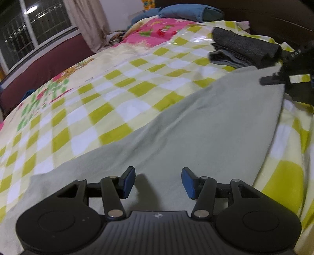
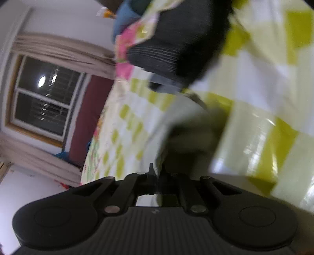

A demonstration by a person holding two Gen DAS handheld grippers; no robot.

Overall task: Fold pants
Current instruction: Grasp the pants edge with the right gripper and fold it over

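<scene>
- The pants (image 1: 196,121) are pale grey-green and lie spread flat across the checked bedspread (image 1: 109,109), running from under the left wrist camera out toward the far right, where one corner reaches the right gripper.
- In the right wrist view the same cloth (image 2: 188,125) shows as a blurred pale fold rising straight out from between that gripper's fingers.
- The right gripper (image 2: 156,176) has its fingers pressed together on that fold (the view is tilted and smeared, so how much cloth it holds I cannot tell).
- The left gripper (image 1: 158,182) hangs just above the near part of the pants with its blue pads (image 1: 129,181) spread wide apart and nothing between them.
- Judged from this, the step in hand is a fold of the far end: one corner is gripped, the near end is not yet taken.
- The next move likely calls for the left gripper to come down and pinch the near edge, or pin it, so the cloth does not drag as the right end is carried over.
- Beyond the pants, a dark folded stack (image 1: 243,47) sits near the far corner (close enough to be snagged), with a blue pillow (image 1: 188,12) farther off.
</scene>
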